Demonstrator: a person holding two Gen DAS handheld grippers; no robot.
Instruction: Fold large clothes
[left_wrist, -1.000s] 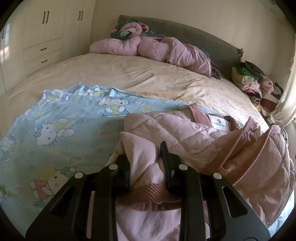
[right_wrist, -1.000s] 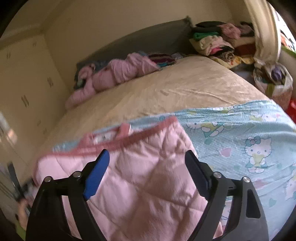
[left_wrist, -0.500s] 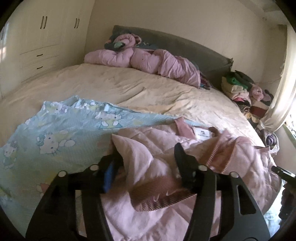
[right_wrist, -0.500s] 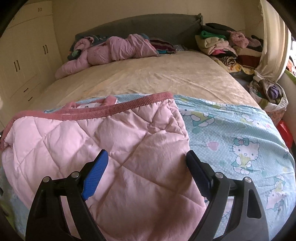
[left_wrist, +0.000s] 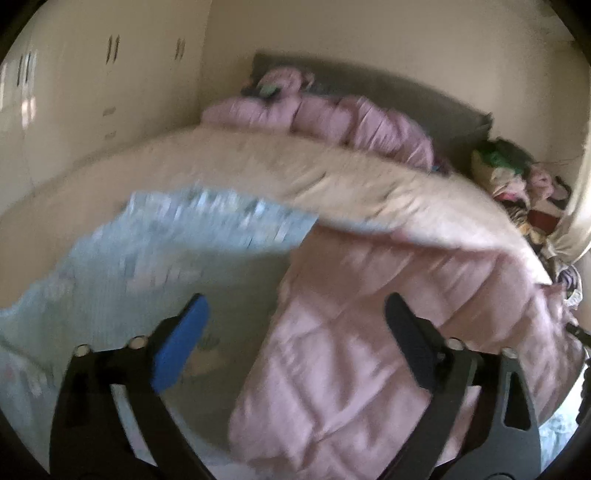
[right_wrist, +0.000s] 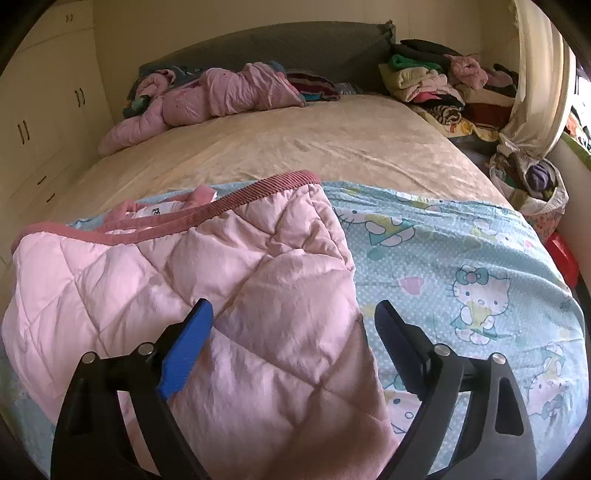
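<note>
A pink quilted jacket (right_wrist: 207, 280) with a ribbed darker-pink hem lies folded over on a light blue cartoon-print sheet (right_wrist: 461, 258) at the near end of the bed. My right gripper (right_wrist: 293, 314) hovers over the jacket's right edge, jaws wide and still opening, with fabric below them but not pinched. The left wrist view is blurred. There the jacket (left_wrist: 388, 332) lies to the right, and my left gripper (left_wrist: 295, 310) hangs above its left edge, jaws opening wide, nothing pressed between the pads.
A beige bedspread (right_wrist: 314, 140) covers the far bed. A bundled pink garment (right_wrist: 221, 96) lies by the grey headboard (right_wrist: 295, 48). Folded clothes (right_wrist: 436, 85) pile at the right, with a bag (right_wrist: 535, 184) and curtain (right_wrist: 539, 74). Cabinets (left_wrist: 74, 92) line the left wall.
My left gripper let go of the jacket's ribbed cuff, opened wide and drew back to the left. The right gripper sank a little toward the jacket and widened slightly.
</note>
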